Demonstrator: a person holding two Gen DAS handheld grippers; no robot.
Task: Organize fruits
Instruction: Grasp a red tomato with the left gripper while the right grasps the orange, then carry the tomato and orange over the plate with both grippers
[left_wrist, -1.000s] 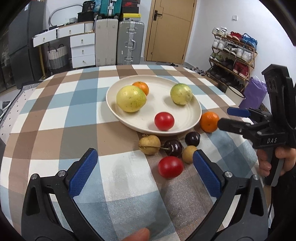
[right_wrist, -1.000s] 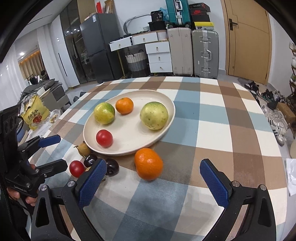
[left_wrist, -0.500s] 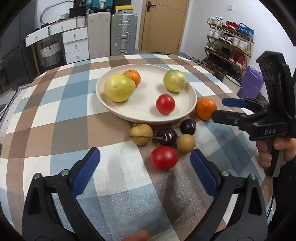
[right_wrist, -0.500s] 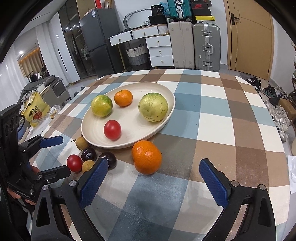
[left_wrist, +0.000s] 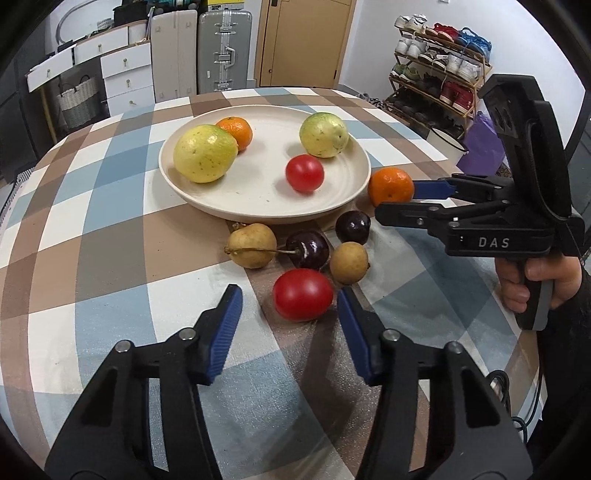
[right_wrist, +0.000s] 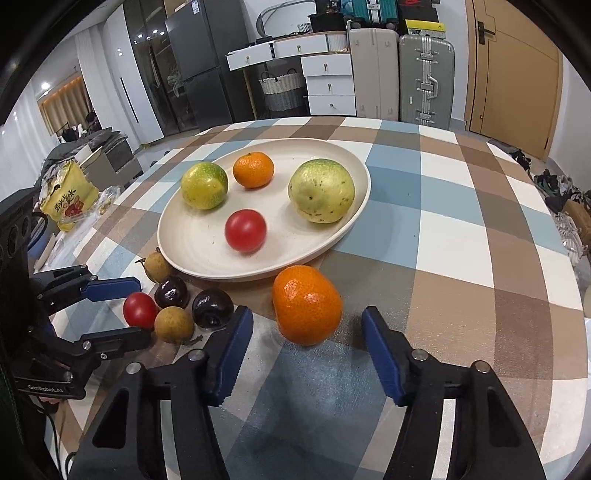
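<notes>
Now my left gripper (left_wrist: 290, 321) is closing around the loose tomato (left_wrist: 303, 294) just ahead, not yet pressing it. My right gripper (right_wrist: 306, 341) closes likewise on the orange (right_wrist: 307, 304), which sits beside the plate (right_wrist: 343, 229) rim.

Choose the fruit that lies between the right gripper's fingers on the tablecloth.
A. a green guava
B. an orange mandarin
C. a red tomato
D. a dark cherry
B: the orange mandarin sits on the cloth between the closing fingers of the right gripper, untouched, just outside the plate.
</notes>
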